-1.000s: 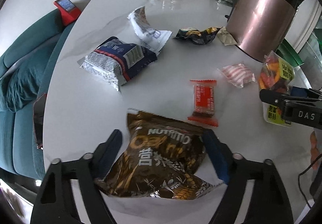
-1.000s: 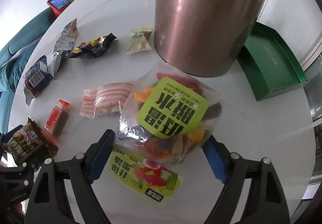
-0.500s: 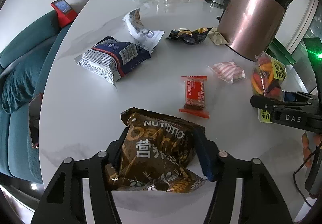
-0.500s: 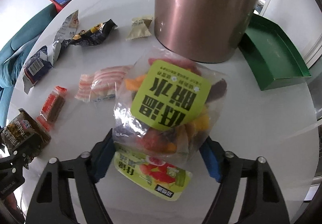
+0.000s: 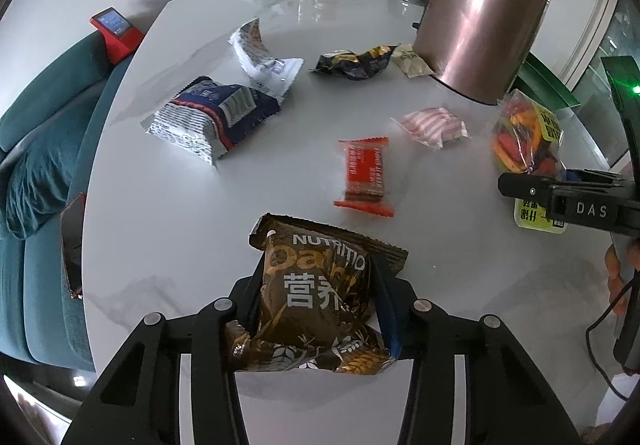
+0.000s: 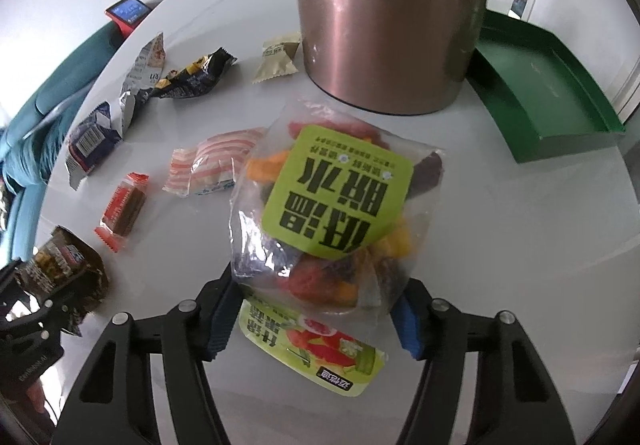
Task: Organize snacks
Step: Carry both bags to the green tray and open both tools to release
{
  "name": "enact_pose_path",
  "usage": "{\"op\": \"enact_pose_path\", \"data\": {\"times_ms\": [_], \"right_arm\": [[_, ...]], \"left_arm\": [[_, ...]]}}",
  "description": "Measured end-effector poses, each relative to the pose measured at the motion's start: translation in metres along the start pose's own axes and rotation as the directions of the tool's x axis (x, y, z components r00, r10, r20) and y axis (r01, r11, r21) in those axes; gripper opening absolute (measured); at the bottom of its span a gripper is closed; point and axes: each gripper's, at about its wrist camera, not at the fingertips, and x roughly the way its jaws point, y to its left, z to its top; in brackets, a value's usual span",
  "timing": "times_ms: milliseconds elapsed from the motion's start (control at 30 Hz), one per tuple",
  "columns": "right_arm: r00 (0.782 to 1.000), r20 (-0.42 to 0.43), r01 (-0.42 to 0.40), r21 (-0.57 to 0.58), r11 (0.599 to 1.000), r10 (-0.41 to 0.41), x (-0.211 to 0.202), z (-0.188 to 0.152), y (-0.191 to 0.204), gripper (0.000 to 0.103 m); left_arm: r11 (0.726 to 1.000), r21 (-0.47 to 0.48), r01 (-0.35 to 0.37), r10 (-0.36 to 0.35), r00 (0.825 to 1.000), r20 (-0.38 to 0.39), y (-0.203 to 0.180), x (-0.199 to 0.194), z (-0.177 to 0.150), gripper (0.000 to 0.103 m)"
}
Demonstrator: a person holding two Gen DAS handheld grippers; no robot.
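- left gripper [image 5: 316, 309] reaches forward low over the white round table [image 5: 200, 205], jaws clamped on a crinkled brown foil oat snack bag [image 5: 316, 297].
- right gripper [image 6: 316, 309] squeezes a clear plastic bag of coloured dried fruit with a green label [image 6: 332, 213], lifted before the copper-coloured metal kettle [image 6: 392, 13].
- a red-wrapped bar [image 5: 365, 175] lies just beyond the brown bag.

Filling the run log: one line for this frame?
left gripper: shut on brown oat packet | right gripper: shut on clear dried-fruit bag

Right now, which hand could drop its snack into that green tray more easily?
Probably the right gripper: its mixed veggie-chip bag sits nearest the green tray, past the kettle. The left gripper, holding the brown oat bag, is farther.
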Motion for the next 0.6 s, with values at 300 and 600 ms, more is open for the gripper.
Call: {"op": "enact_pose_path", "data": {"times_ms": [300, 600], "right_arm": [[0.998, 0.045, -0.033, 0.011, 0.999, 0.032, -0.026, -0.002, -0.007, 0.069], [0.994, 0.104, -0.045, 0.086, 0.995, 0.036, -0.075, -0.001, -0.053, 0.069]], "left_arm": [[0.999, 0.031, 0.028, -0.029, 0.999, 0.033, -0.019, -0.018, 0.007, 0.040], [0.989, 0.111, 0.098, -0.107, 0.991, 0.076, -0.080, -0.038, 0.037, 0.040]]}}
